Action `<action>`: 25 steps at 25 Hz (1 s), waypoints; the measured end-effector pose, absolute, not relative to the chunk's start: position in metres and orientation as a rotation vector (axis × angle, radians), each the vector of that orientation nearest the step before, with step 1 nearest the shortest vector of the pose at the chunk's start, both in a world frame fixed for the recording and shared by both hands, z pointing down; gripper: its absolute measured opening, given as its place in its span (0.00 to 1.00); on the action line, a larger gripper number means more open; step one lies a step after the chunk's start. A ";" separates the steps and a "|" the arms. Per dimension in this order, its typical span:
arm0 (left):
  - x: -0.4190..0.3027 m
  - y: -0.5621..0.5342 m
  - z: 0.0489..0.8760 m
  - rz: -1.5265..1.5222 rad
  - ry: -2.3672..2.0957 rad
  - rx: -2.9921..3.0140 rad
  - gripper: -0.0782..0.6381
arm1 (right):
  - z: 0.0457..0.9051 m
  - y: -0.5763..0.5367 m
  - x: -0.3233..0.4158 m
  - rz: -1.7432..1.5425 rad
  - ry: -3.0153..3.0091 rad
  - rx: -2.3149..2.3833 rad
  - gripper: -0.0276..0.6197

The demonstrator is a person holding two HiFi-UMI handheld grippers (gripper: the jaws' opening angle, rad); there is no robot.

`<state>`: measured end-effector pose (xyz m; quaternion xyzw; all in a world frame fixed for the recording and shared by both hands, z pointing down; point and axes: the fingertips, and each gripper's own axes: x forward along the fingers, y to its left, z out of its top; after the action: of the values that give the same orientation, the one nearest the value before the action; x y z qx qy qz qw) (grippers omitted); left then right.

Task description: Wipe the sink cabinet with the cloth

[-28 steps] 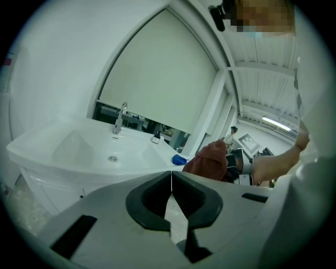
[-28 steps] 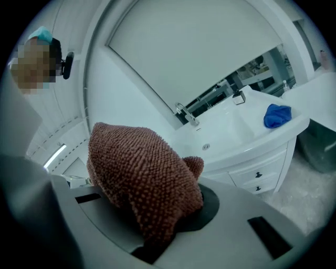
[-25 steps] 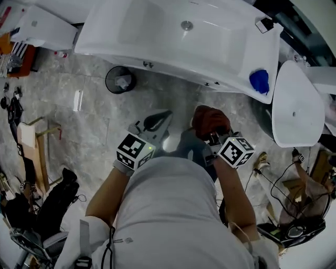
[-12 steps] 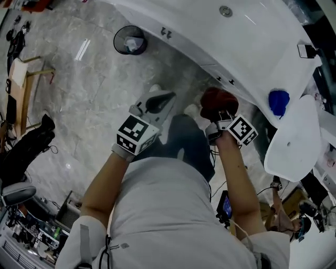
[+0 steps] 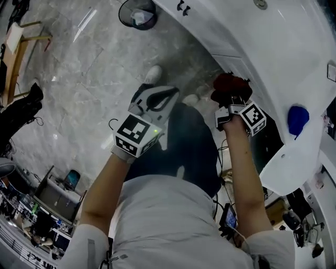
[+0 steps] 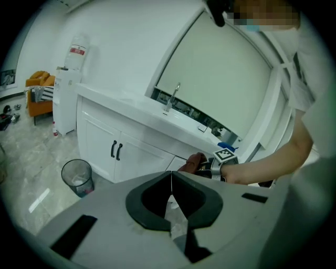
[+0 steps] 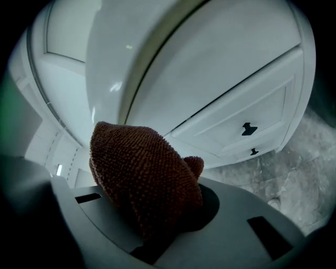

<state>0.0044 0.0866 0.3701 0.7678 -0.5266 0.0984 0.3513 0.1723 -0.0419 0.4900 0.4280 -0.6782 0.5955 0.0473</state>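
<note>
The white sink cabinet (image 5: pixel 247 50) fills the upper right of the head view, with its doors and black handles (image 6: pixel 116 151) in the left gripper view. My right gripper (image 5: pixel 229 96) is shut on a dark red-brown cloth (image 5: pixel 230 83), held close to the cabinet front just under the counter edge. In the right gripper view the cloth (image 7: pixel 142 173) bulges out of the right gripper (image 7: pixel 157 220), with a white cabinet panel (image 7: pixel 220 89) close behind; contact cannot be made out. My left gripper (image 5: pixel 157 98) is shut and empty, away from the cabinet over the floor (image 6: pixel 171 181).
A round mesh waste bin (image 5: pixel 137 11) stands on the marble floor by the cabinet doors. A blue object (image 5: pixel 297 119) lies on the counter's right end near a white rounded fixture (image 5: pixel 294 157). Cluttered furniture and cables line the left edge.
My right gripper has carried the cloth up and in toward the cabinet front. The head view has swung, so the counter now sits at the upper right. The left gripper has stayed shut.
</note>
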 end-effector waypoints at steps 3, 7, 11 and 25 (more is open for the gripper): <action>0.002 0.092 0.396 0.221 -1.390 1.938 0.13 | 0.513 -0.057 0.173 1.795 -2.067 1.325 0.10; 0.000 0.102 0.421 0.174 -1.407 1.889 0.13 | 0.537 -0.066 0.174 1.799 -2.038 1.333 0.10; -0.001 0.100 0.434 0.138 -1.423 1.873 0.13 | 0.550 -0.078 0.173 1.807 -2.037 1.342 0.10; 0.002 0.094 0.479 0.056 -1.436 1.812 0.13 | 0.571 -0.126 0.169 1.793 -2.082 1.457 0.10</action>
<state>0.0019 0.0942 0.4790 0.7170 -0.5684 0.0223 0.4029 0.1687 -0.1260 0.5707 0.4685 -0.6693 0.5764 0.0160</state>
